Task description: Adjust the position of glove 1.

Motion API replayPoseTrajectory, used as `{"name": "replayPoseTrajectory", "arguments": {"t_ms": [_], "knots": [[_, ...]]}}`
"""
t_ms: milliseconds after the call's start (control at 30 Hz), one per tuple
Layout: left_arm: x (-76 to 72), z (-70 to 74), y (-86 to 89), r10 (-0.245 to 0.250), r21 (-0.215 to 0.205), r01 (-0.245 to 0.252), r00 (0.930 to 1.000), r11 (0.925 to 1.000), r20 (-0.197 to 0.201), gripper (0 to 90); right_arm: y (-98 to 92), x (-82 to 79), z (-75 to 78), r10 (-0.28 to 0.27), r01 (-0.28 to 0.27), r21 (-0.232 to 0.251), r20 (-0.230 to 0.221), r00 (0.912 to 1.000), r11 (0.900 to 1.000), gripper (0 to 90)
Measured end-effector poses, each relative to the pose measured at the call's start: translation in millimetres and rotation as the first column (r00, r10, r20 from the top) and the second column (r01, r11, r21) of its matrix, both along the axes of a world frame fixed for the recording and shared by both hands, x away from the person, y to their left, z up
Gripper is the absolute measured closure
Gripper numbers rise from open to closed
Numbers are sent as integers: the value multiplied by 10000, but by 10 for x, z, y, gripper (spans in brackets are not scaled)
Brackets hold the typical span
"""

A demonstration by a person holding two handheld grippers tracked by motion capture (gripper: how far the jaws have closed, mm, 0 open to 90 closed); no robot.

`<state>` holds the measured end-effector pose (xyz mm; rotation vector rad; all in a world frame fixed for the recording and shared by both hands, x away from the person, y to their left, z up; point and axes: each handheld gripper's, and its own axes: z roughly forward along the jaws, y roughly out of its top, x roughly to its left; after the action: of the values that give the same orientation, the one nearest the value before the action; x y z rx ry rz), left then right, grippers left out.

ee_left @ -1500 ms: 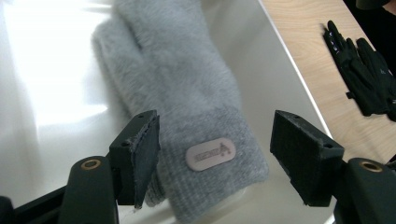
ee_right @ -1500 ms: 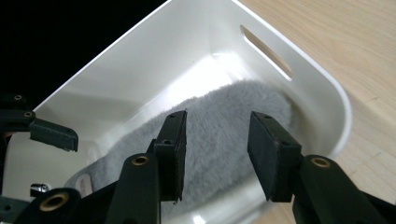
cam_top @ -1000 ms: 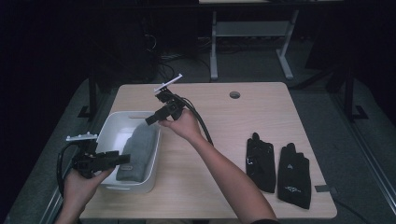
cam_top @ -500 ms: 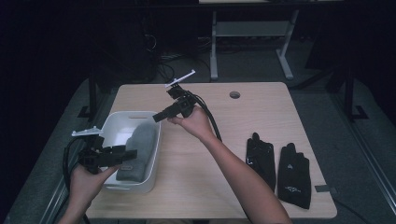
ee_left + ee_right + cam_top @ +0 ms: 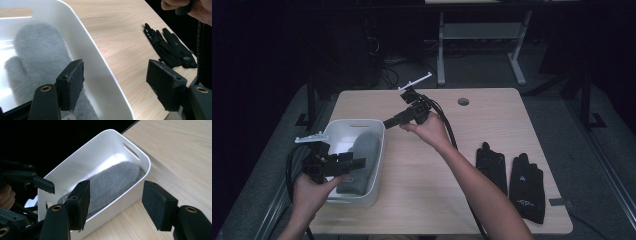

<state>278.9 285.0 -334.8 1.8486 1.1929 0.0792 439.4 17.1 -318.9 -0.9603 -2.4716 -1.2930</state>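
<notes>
Taking the white tub (image 5: 377,150) as the landmark: the left tongs (image 5: 360,163) hang over its near end, jaws wide apart and empty, a little higher than a second ago. Under them the grey fleece mitten (image 5: 362,155) lies flat along the tub's floor, untouched. The right tongs (image 5: 388,122) have drawn back from above the tub to just past its far right corner, and their jaws have just been opening; nothing is between them. With both tools off the mitten and lifting away, the drop into the tub looks done, and the pair of black gloves (image 5: 511,177) on the desk (image 5: 432,200), well to the right of the tub, looks like the next thing to fetch.

The left gripper view shows the mitten's thumb and its nap close up (image 5: 35,57), plus the gloves (image 5: 170,48) beyond the tub's wall. The right gripper view looks back at the tub from its far side, catching the slot handle (image 5: 130,150) and the left tongs (image 5: 37,182) poised at the tub's other end.
</notes>
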Motion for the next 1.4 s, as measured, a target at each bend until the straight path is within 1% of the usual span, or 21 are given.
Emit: {"name": "replayPoseTrajectory", "arguments": {"t_ms": [300,333,400,433,600,667,733,767,800,833,900,933,967,1000,1033,1067,1167,1200,1233,1267,1400], "knots": [[17,55,-136,-334,-24,334,9993,9994,186,289,-251,-29,7,-371,371,31,-62,9993,9993,364],[19,61,-153,-358,-13,358,9992,9994,188,287,-319,-29,2,-478,479,113,-44,9988,9988,364],[21,68,-187,-403,-41,404,9990,9992,189,285,-373,-37,4,-578,579,167,-57,9983,9982,364],[25,70,-234,-459,-10,460,9987,9989,204,284,-403,-41,5,-622,623,208,-76,9980,9978,362],[45,79,-323,-668,-18,669,9975,9978,230,280,-520,-54,30,-732,733,263,-53,9973,9970,360],[54,87,-389,-778,-29,779,9967,9970,249,280,-615,-65,38,-862,862,330,-25,9963,9957,359],[57,90,-411,-813,-41,814,9964,9967,252,279,-645,-70,38,-915,915,329,-9,9958,9953,358],[62,94,-455,-894,-31,895,9956,9960,276,279,-714,-77,33,-973,972,340,4,9953,9947,358],[62,94,-455,-894,-31,895,9956,9960,276,279,-714,-77,33,-973,972,340,4,9953,9947,358],[66,94,-477,-946,-43,948,9951,9955,289,279,-750,-83,33,-993,993,271,-4,9951,9947,358],[73,92,-540,-1053,-34,1054,9940,9944,309,278,-851,-104,18,-1151,1151,356,-24,9934,9927,356],[73,92,-540,-1053,-34,1054,9940,9944,309,277,-851,-104,18,-1151,1151,356,-24,9934,9927,356],[77,83,-592,-1154,-55,1156,9928,9933,307,276,-916,-116,10,-1187,1189,341,-78,9929,9923,346],[77,83,-592,-1154,-55,1156,9928,9933,307,276,-916,-116,10,-1187,1189,341,-78,9929,9923,346],[77,73,-644,-1262,-23,1263,9916,9920,278,275,-978,-139,3,-1221,1222,367,-55,9925,9918,346],[77,73,-644,-1262,-23,1263,9916,9920,278,274,-978,-139,3,-1221,1222,367,-55,9925,9918,346],[78,66,-713,-1425,49,1424,9894,9898,294,273,-1100,-180,-17,-1326,1328,386,-79,9911,9904,345],[81,62,-737,-1492,78,1491,9883,9888,307,273,-1100,-180,-17,-1326,1328,386,-79,9911,9904,345],[84,56,-797,-1555,15,1555,9874,9878,290,272,-1168,-202,-24,-1406,1409,345,-111,9900,9894,340],[84,56,-797,-1555,15,1555,9874,9878,290,272,-1168,-202,-24,-1406,1409,345,-111,9900,9894,340],[90,49,-914,-1763,43,1763,9840,9843,246,270,-1325,-258,-31,-1566,1567,392,-56,9876,9869,340]]}}
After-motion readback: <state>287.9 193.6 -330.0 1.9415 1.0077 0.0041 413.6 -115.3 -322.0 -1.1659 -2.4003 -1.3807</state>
